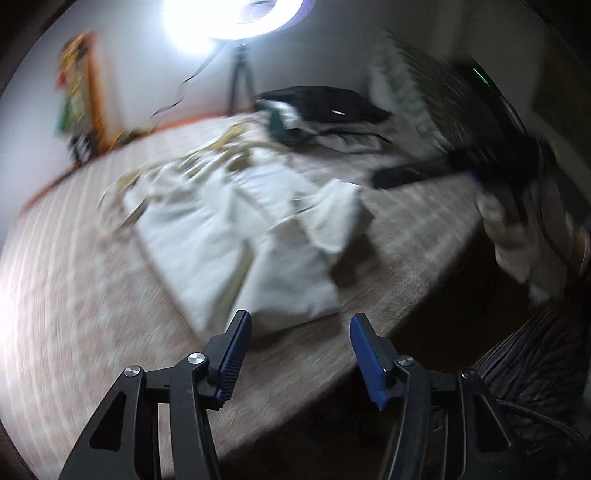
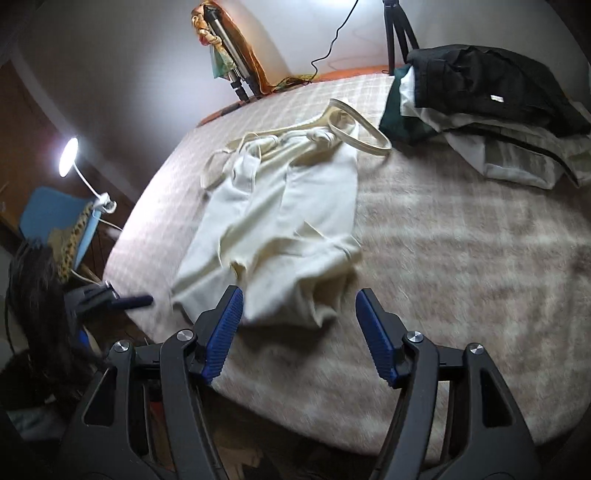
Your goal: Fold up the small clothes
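Note:
A cream garment with thin straps [image 2: 295, 206] lies crumpled and partly folded on the checked beige blanket [image 2: 461, 240]. My right gripper [image 2: 299, 308] hovers over its near hem, open, with nothing between the blue pads [image 2: 225, 332]. In the blurred left wrist view the same garment [image 1: 207, 229] lies just beyond my left gripper [image 1: 299, 332], which is also open and holds nothing. The right gripper [image 1: 384, 181] shows there as a dark blurred shape at the right, held by a gloved hand [image 1: 517, 243].
A pile of dark and white clothes [image 2: 498, 85] sits at the far right of the bed. A ring light [image 1: 229, 14] on a tripod stands behind it. A desk lamp [image 2: 68, 155] and a blue chair [image 2: 51, 214] are off the bed's left edge.

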### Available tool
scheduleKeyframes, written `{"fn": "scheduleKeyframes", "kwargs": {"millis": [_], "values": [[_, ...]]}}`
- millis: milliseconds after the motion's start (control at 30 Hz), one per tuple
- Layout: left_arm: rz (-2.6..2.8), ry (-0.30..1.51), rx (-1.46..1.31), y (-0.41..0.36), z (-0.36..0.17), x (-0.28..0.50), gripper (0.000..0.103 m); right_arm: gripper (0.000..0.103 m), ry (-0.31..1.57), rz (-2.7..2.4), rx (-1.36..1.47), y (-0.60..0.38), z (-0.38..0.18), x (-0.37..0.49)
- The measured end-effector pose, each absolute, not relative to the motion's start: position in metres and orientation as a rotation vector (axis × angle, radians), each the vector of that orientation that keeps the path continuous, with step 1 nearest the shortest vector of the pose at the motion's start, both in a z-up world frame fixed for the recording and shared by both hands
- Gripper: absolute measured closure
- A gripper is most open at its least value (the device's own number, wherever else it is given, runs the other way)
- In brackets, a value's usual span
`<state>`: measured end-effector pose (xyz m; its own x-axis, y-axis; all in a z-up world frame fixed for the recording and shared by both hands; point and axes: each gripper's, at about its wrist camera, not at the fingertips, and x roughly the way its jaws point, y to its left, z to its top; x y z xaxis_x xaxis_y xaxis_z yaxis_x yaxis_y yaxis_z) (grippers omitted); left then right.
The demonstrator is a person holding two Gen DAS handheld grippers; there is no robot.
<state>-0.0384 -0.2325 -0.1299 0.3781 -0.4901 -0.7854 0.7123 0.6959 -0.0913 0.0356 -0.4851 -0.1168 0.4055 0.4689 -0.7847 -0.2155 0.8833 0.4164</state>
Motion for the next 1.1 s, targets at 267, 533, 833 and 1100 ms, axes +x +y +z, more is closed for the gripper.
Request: {"fn": "scheduleKeyframes", "kwargs": {"millis": [267,533,833,1100], "values": [[-0.814,0.876,0.559,-0.284,-0.166,-0.035,0.052,0.049,1.141,0.396,0.324,-0.485,-0.145,0.062],[-0.880,0.996,0.212,-0.250,-0.149,0.001,0.100,0.097,1.089,0.410,0.263,-0.480,-0.140,0.065],[-0.681,0.995,-0.132,-0.175,-0.128,0.057,0.094,0.098,0.988,0.386,0.178,-0.474,-0.116,0.096],[-0.568,1.052,-0.194,-0.135,-0.150,0.062,0.046,0.064,1.055,0.413,0.289,-0.509,-0.127,0.078]]}}
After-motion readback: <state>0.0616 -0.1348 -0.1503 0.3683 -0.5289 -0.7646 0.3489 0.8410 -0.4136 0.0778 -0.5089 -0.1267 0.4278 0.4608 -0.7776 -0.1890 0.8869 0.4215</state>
